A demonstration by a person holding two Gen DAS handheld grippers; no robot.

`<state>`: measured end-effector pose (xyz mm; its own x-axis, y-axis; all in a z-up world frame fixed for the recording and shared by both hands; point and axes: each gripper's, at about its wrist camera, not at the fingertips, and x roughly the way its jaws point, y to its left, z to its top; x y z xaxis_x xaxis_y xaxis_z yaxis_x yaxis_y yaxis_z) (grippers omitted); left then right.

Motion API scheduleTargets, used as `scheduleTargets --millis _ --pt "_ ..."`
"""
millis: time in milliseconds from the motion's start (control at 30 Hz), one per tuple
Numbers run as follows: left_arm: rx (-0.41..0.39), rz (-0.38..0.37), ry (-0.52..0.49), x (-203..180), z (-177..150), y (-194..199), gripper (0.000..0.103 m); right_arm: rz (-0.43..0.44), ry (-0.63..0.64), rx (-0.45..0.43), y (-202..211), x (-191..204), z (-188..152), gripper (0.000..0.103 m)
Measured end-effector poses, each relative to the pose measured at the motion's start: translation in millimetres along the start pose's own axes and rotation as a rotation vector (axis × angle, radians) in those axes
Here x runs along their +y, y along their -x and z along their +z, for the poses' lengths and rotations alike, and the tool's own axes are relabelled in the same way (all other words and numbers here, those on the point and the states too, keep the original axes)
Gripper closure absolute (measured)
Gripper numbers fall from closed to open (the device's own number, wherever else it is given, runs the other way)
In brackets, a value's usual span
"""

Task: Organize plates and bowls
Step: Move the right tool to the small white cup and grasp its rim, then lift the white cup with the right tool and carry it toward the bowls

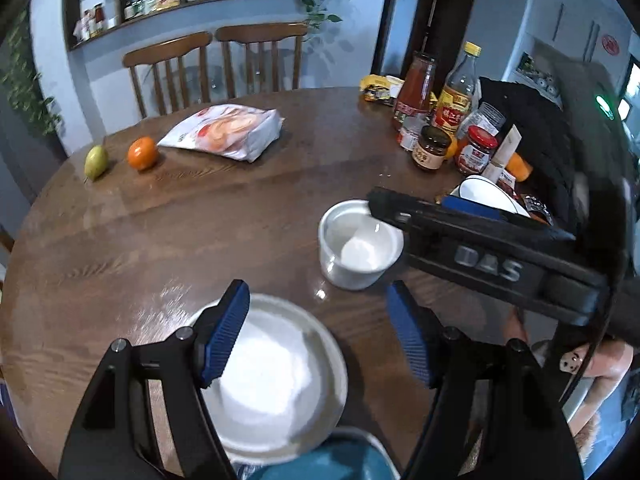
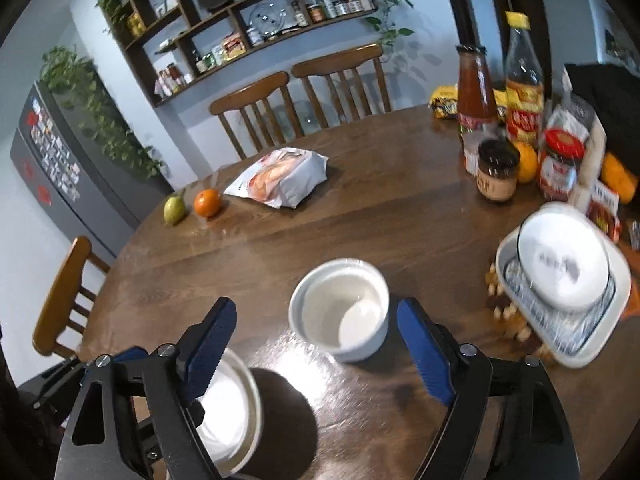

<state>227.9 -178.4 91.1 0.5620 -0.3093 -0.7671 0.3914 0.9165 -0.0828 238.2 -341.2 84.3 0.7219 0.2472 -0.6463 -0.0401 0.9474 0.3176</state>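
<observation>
A small white bowl [image 2: 340, 308] nested in another stands on the round wooden table [image 2: 380, 208], just ahead of my right gripper [image 2: 316, 344]. That gripper is open, its blue pads wide on either side of the bowls and not touching them. A wide white plate [image 1: 276, 376] lies under my left gripper [image 1: 316, 332], which hangs open above it with nothing between its pads. In the left wrist view the nested bowls [image 1: 360, 248] sit beyond that plate, with the right gripper [image 1: 408, 206] reaching over their rim. A dark-rimmed white bowl [image 2: 560, 264] rests in a patterned rectangular dish [image 2: 580, 336] at the right.
Jars and sauce bottles [image 2: 496, 172] crowd the table's right side behind the dish. A snack bag [image 2: 280, 180], an orange [image 2: 207, 202] and a pear [image 2: 174, 209] lie at the far left. Wooden chairs [image 2: 256, 108] stand behind the table. Nuts [image 2: 512, 320] lie beside the dish.
</observation>
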Motion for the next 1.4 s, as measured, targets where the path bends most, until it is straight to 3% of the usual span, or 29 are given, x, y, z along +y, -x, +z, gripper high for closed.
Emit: scheduleTargets --millis 233,400,567,733,1033,1400 --pt "0.059 -0.04 -0.031 -9.1 10.1 -38.2 0.033 0.003 -0.035 0.173 -49.6 -17.8 20.1 0.019" --pt "0.098 -0.106 0.003 -5.8 15.7 -67.3 0.033 0.051 -0.065 0.223 -69.4 -36.0 16.4 0.019" --pt "0.14 -0.163 0.052 -3.4 20.1 -88.5 0.033 0.022 -0.036 0.288 -90.2 -40.0 18.6 0.019" --pt "0.142 -0.165 0.053 -8.1 22.1 -96.3 0.033 0.083 -0.037 0.313 -97.5 -43.8 15.2 0.019" --pt "0.144 -0.175 0.051 -9.5 20.4 -104.3 0.033 0.104 0.0 0.318 -105.2 -37.2 13.7 0.019" --pt "0.142 -0.2 0.077 -5.4 20.8 -110.6 0.031 0.098 0.031 0.302 -103.3 -31.3 11.9 0.028"
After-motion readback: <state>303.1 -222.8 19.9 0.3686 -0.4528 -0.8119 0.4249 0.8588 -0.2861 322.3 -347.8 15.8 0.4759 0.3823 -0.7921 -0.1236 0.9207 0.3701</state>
